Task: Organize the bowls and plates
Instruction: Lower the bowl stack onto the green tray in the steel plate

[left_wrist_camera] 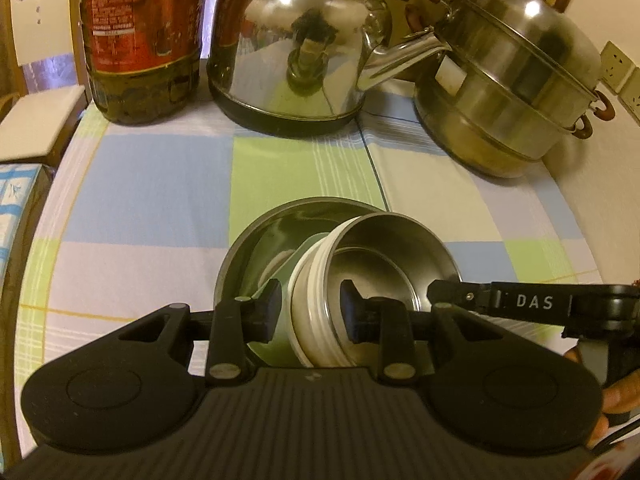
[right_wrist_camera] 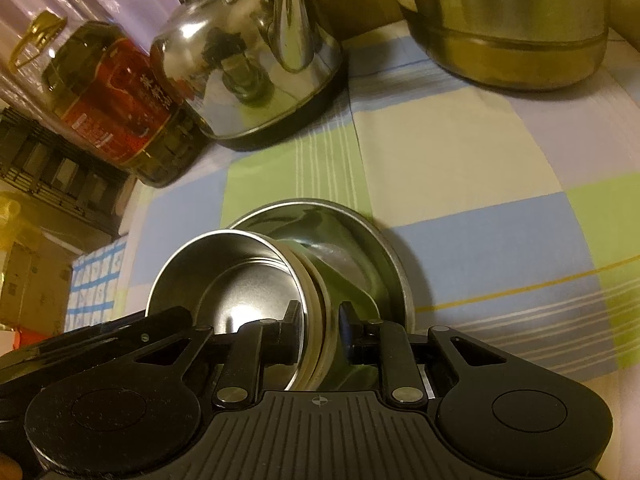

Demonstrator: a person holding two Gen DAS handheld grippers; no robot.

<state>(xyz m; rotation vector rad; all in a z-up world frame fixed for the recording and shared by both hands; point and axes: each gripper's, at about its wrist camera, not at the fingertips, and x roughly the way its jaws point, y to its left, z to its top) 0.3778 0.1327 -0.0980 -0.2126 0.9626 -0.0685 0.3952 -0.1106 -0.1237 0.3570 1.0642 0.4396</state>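
A small steel bowl (left_wrist_camera: 384, 248) with a white ribbed outer wall is tipped on its side inside a wider steel bowl (left_wrist_camera: 256, 240) that rests on the checked tablecloth. My left gripper (left_wrist_camera: 312, 308) is shut on the small bowl's wall, one pad outside and one inside. In the right wrist view my right gripper (right_wrist_camera: 320, 328) clamps the opposite side of the same small bowl (right_wrist_camera: 240, 276), over the wide bowl (right_wrist_camera: 360, 248). The right gripper's finger (left_wrist_camera: 452, 292) reaches in from the right edge. Whether the small bowl touches the wide one is hidden.
Along the back of the table stand a dark oil bottle (left_wrist_camera: 140, 40), a shiny kettle (left_wrist_camera: 296, 52) and a stacked steel steamer pot (left_wrist_camera: 512, 80). A blue-and-white box (left_wrist_camera: 16, 208) sits past the left edge. Part of a hand (left_wrist_camera: 616, 396) shows at lower right.
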